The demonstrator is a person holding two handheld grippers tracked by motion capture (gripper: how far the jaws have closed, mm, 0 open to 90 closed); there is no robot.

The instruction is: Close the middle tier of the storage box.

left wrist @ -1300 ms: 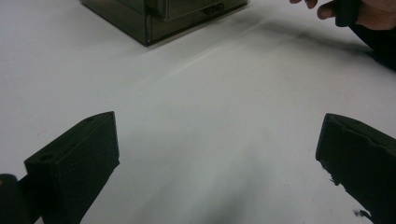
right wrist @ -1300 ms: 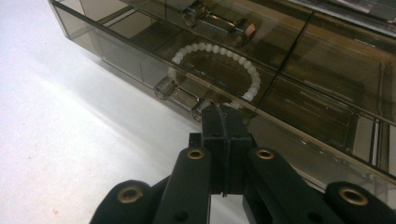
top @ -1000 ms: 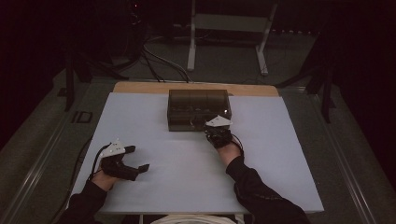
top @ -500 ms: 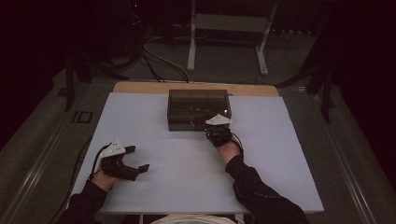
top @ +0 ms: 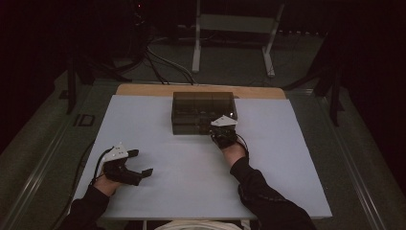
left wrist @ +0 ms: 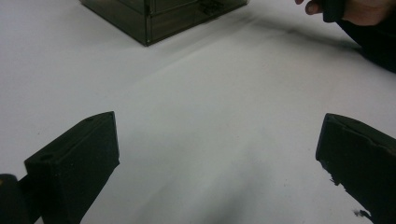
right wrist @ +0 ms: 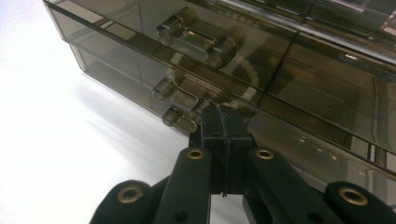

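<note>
A smoked, see-through drawer box [top: 203, 112] stands at the far middle of the white table [top: 287, 158]. My right gripper [top: 220, 134] is at the box's front right; its jaws are pressed together, and no thing can be made out between them. In the right gripper view the right gripper [right wrist: 223, 113] has its tips up against the lower drawer front, just right of the lower drawer's bar handle [right wrist: 180, 100]. An upper handle [right wrist: 196, 39] sits above it. My left gripper [top: 142, 163] rests at the near left, open, with bare table between its fingers [left wrist: 79, 158].
The left gripper view shows the box's corner [left wrist: 154, 18] far ahead and the person's right hand [left wrist: 369, 9] at the top right. A wooden strip [top: 143, 89] edges the table's far side. Cables and a metal stand [top: 230, 43] lie on the dark floor beyond.
</note>
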